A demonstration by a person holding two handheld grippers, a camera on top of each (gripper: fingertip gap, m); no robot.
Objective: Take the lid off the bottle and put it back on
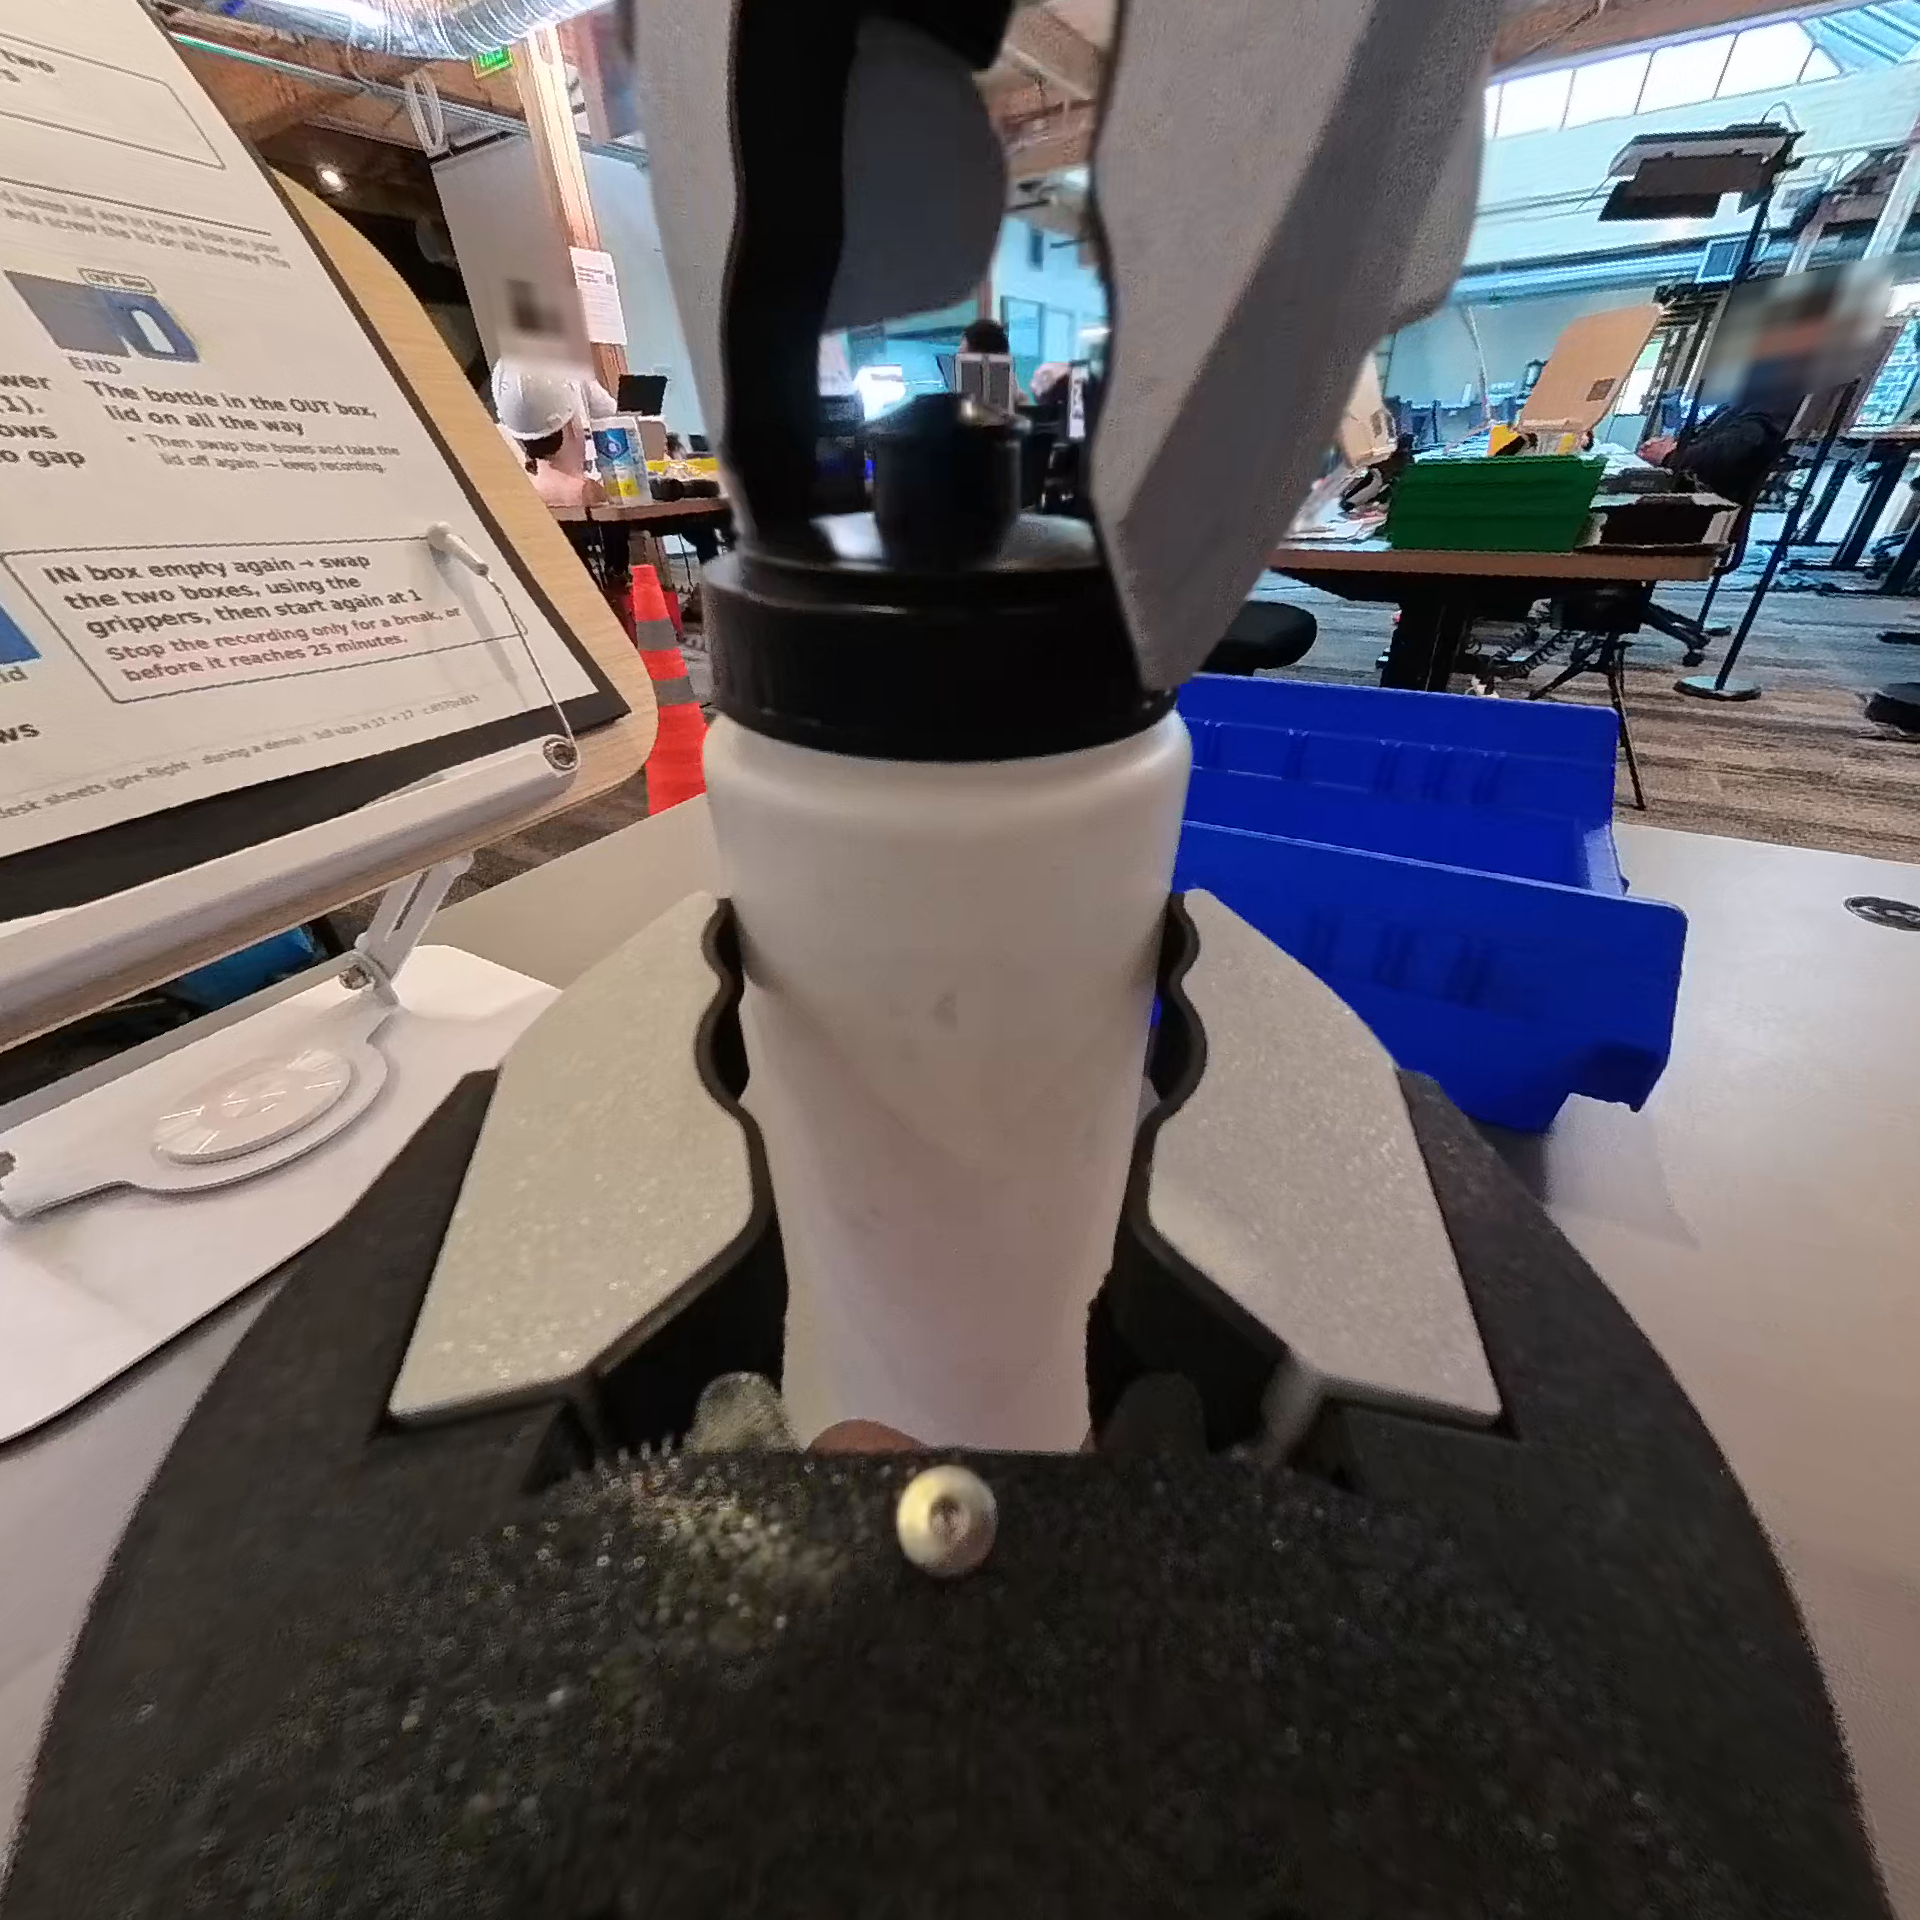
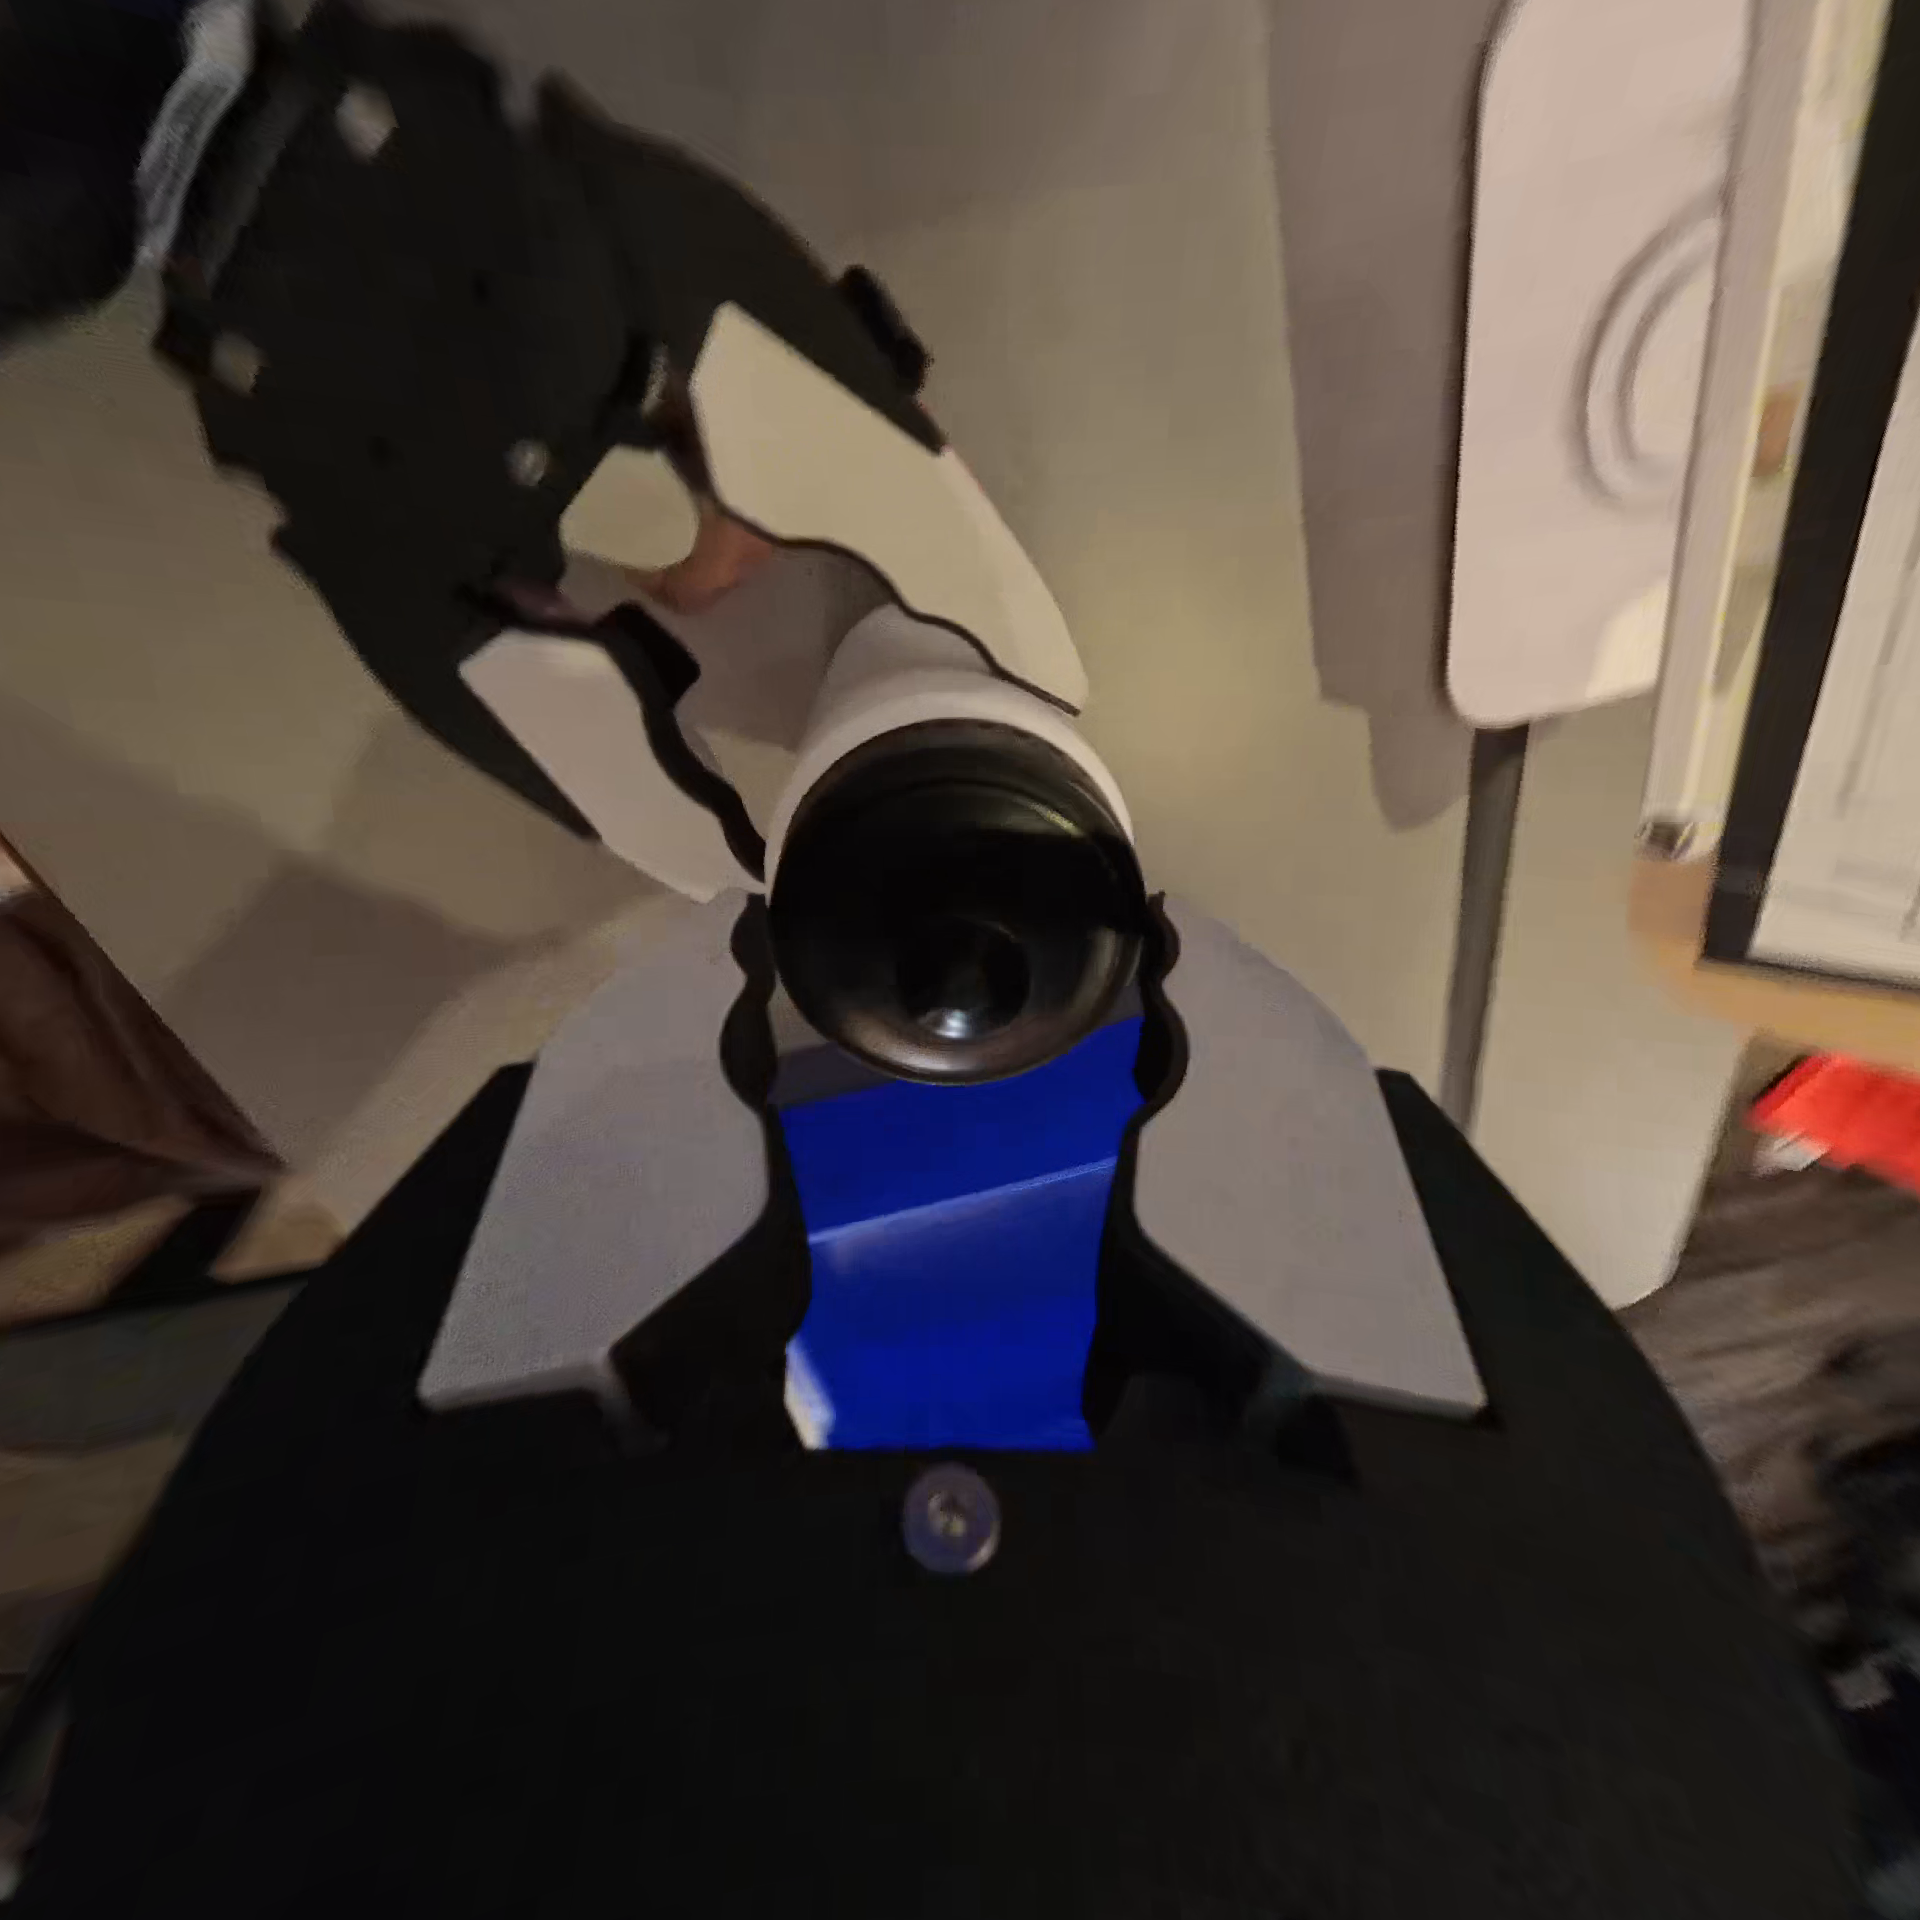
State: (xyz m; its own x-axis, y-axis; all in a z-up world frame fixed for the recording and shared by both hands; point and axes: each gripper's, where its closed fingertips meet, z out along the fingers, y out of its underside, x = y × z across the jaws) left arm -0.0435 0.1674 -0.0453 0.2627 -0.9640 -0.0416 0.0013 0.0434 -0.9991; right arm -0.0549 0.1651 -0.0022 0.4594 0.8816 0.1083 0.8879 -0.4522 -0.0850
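Clamping the unlabelled white bottle (image 1: 935,1039), left gripper (image 1: 951,997) steadies it while right gripper (image 2: 956,966) grips its black lid (image 2: 951,914).

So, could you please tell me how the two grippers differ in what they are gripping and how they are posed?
The left gripper clamps the bottle's white body; the right gripper clamps its black lid.
The left reaches in from the side, across the bottle; the right comes from above, looking straight down on the lid.
Both have grey fingers with wavy black pads, pressed on both sides of what they hold.

Big workshop hall, skylight windows (image 1: 1683,73) bright, wood beams, desks (image 1: 1496,561) at back, dark carpet floor (image 1: 1766,748).
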